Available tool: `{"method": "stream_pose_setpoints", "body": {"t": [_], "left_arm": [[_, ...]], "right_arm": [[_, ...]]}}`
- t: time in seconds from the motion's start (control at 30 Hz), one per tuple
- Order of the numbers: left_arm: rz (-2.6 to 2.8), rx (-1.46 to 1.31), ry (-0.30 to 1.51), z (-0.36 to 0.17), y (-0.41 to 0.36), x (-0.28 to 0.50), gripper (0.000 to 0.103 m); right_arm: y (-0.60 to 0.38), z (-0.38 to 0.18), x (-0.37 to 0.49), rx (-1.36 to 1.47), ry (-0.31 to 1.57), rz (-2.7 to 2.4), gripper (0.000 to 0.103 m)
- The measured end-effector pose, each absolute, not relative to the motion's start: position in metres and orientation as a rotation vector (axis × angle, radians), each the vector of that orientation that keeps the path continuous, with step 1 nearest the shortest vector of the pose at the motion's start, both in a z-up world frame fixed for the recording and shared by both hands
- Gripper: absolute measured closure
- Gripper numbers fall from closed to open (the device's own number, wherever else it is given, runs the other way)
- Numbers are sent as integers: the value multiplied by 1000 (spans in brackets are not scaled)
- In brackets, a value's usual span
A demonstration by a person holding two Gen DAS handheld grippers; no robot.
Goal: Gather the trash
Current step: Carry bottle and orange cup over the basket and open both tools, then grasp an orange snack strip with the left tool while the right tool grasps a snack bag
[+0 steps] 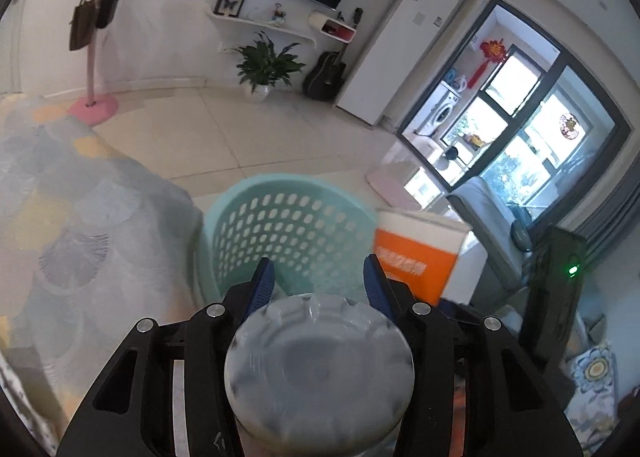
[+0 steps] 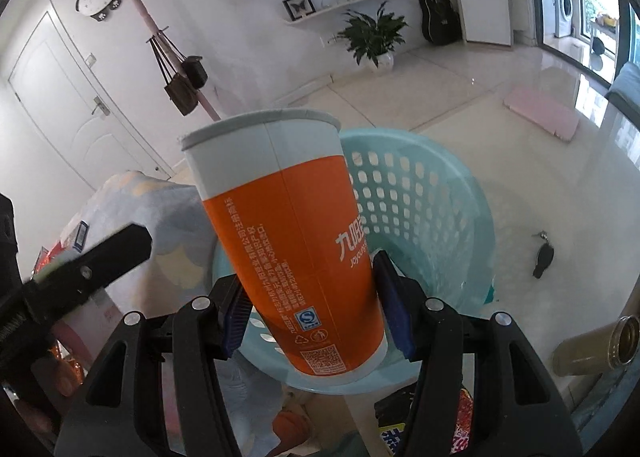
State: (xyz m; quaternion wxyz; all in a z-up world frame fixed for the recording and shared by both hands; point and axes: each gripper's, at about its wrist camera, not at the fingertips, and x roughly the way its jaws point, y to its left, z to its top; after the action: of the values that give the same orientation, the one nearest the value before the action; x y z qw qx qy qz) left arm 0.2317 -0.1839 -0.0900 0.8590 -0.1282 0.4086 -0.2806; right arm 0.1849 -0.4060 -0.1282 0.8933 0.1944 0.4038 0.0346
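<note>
Paper cup (image 2: 296,241) sits clamped in your right gripper (image 2: 316,305), basket (image 2: 460,193) at 12 o'clock behind it. Left gripper (image 1: 318,281) squeezes a plastic bottle (image 1: 318,369). Get each over the rim before letting go.

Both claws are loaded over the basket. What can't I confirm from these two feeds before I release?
- Basket contents: right wrist view, floor of it blocked by the paper cup.
- Grey container: left wrist view, only its motion-blurred round end shows; the body runs off the bottom edge.
- Left claw grip: pads hidden behind the container's end.
- Cup interior: mouth faces away.
</note>
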Motion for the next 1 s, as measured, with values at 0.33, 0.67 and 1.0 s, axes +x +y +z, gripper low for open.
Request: {"method": "stream_pose_setpoints", "body": {"t": [0.33, 0.67, 1.0], "left_arm": [[-620, -317, 788, -57, -191, 250, 59], [-543, -323, 868, -93, -197, 258, 29], [-531, -323, 765, -56, -173, 227, 29]], "right_arm": [[-406, -130, 197, 409, 837, 63, 49], [-406, -148, 204, 397, 884, 31, 38], [-406, -118, 188, 403, 808, 52, 36]]}}
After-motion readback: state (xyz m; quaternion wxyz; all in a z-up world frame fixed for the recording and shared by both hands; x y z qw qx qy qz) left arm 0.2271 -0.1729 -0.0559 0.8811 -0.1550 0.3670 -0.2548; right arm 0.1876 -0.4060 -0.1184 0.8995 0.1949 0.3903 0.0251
